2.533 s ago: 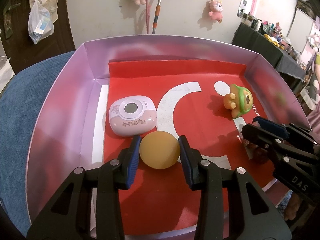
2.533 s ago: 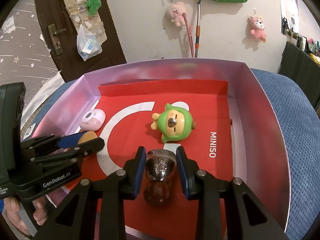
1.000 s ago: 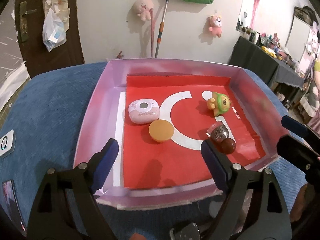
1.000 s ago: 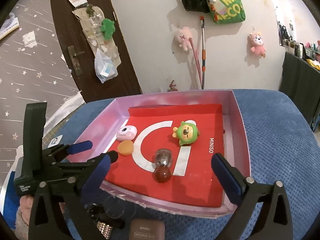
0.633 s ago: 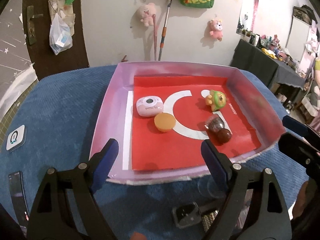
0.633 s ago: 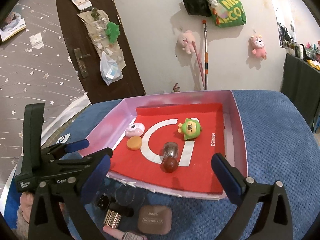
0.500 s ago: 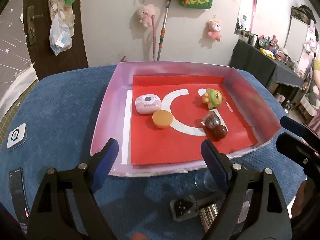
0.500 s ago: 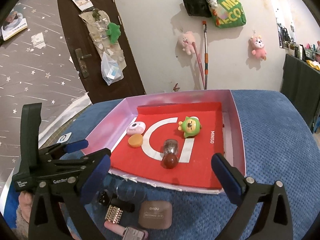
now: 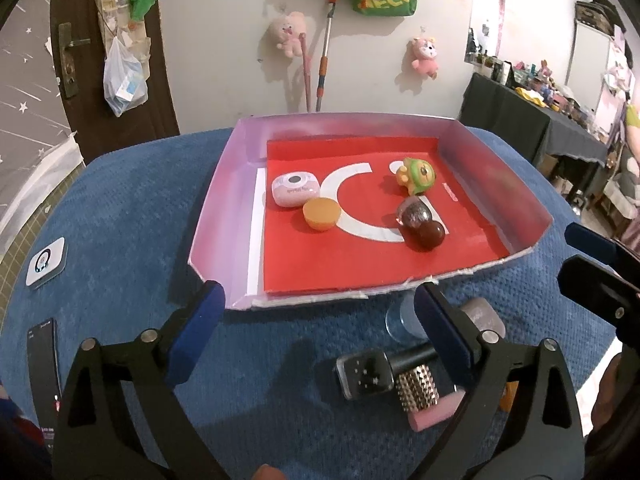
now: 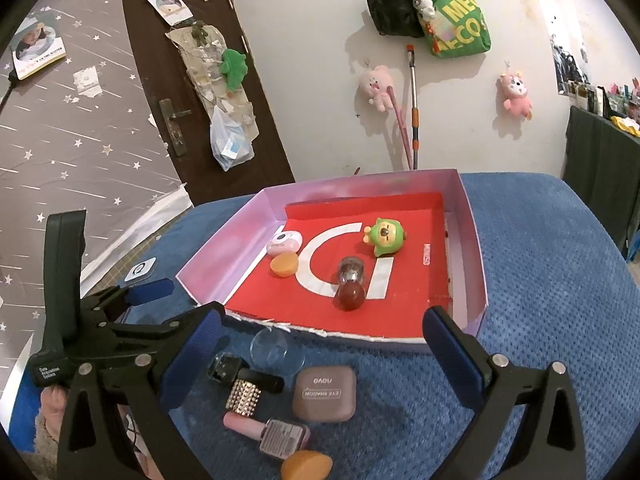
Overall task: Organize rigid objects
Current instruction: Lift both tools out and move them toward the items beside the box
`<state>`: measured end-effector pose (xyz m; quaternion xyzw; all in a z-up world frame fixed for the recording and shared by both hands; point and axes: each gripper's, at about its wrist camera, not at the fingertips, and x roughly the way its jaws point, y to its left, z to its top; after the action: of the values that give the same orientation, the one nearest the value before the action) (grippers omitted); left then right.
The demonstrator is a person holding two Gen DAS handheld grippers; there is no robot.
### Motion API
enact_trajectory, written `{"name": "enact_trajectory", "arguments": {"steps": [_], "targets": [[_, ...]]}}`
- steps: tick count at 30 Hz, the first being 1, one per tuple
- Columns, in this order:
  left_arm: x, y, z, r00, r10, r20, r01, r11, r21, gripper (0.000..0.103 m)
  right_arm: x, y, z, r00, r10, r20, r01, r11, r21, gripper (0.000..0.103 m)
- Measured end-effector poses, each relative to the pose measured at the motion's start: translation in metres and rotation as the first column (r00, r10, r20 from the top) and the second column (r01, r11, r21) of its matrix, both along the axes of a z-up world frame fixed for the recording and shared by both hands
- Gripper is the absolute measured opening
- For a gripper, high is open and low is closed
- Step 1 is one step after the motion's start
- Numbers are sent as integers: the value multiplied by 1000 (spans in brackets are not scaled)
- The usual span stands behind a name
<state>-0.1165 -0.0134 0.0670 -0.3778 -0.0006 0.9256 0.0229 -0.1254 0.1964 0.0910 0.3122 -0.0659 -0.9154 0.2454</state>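
Nearest, both grippers hover over the blue cloth short of the box: the left gripper (image 9: 316, 340) has nothing between its jaws, which are opening, and the right gripper (image 10: 320, 348) stands wide and empty. Just beyond their tips, on the cloth, lie a smartwatch (image 10: 228, 366), a clear round lid (image 10: 277, 349), an eye-shadow compact (image 10: 325, 393) and a pink bottle (image 10: 266, 432). Farther off, the pink-walled box (image 9: 218, 216) holds an orange puff (image 9: 322, 214), a pink case (image 9: 295, 189), a brown glass bottle (image 9: 420, 220) lying on its side and a green figurine (image 9: 416, 176).
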Motion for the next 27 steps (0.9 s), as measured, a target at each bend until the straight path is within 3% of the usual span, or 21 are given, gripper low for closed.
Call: {"name": "enact_trajectory", "arguments": {"steps": [12,19,27], "targets": [[28,0,-6,1000,-1,9,1,1000,0,97,26,-2,-9,1000,2,14,-2,1000,14,103],[38,-5,-18,999,3,37,-5,999,39,97,39,-1,-19,999,8,44,-9,1000,20,103],[50,2,-27,998,-29,48,27,998,48,97,56,-4,-32,999,12,49,-15,997,73,103]]}}
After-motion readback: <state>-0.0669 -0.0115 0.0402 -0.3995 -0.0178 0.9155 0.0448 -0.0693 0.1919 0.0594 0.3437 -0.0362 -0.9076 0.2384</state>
